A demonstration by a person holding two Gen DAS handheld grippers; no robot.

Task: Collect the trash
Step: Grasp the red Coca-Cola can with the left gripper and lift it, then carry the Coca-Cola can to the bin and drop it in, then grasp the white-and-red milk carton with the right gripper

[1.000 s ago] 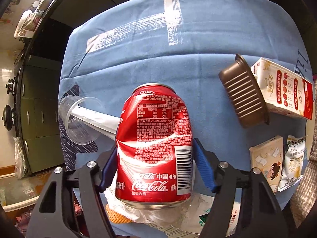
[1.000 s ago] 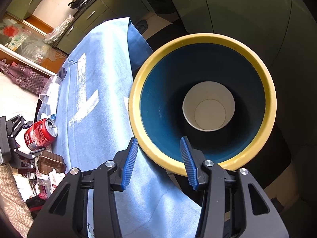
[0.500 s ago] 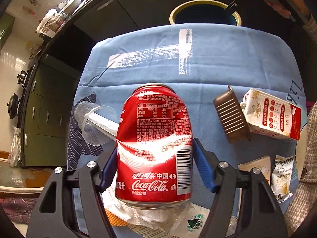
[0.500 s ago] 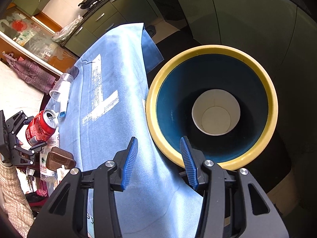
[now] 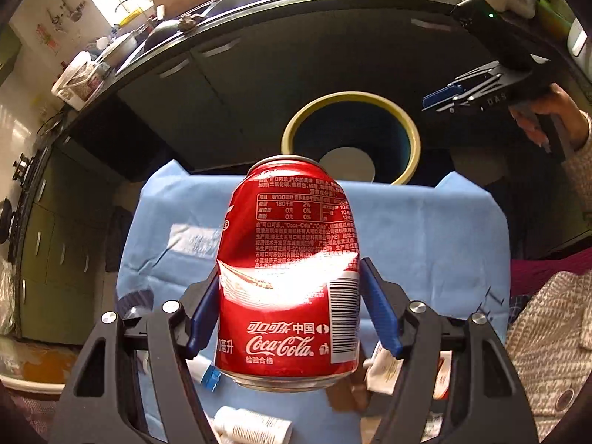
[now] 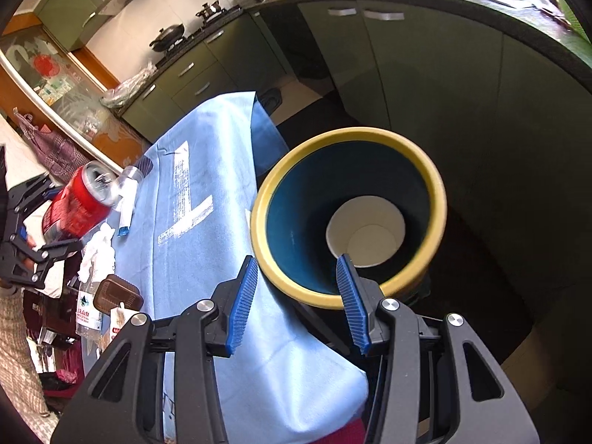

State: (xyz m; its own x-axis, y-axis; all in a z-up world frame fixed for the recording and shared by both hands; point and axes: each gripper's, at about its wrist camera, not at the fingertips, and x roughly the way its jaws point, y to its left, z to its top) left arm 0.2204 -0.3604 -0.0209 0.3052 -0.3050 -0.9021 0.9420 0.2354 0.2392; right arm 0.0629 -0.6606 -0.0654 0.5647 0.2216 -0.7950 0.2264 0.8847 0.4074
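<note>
1. Left wrist view: red cola can (image 5: 292, 270) pinched between the blue pads of the left gripper (image 5: 292, 310), upright, dented at mid-height, lifted clear of the blue cloth (image 5: 425, 229).
2. Beyond the can, past the far edge of the cloth: yellow-rimmed bin (image 5: 414, 148), dark blue inside, with a white paper cup (image 5: 347, 164) at its bottom.
3. Below the can, on the near part of the cloth: white bottle (image 5: 255, 425) lying on its side, plus small cartons, partly hidden by the gripper.
4. Far right in the same view: right gripper (image 5: 440, 98) held in a hand (image 5: 555, 118), above and right of the bin.
5. Right wrist view: right gripper (image 6: 299, 296) spread, nothing between the pads, pointing down at the bin (image 6: 270, 199); near rim seen between the fingers.
6. Left edge of that view: can (image 6: 76, 201) tilted in the left gripper (image 6: 48, 222), above crumpled tissue (image 6: 98, 251), a clear cup (image 6: 131, 175), a brown tray (image 6: 118, 294) and a carton (image 6: 120, 320) on the cloth (image 6: 207, 155).
</note>
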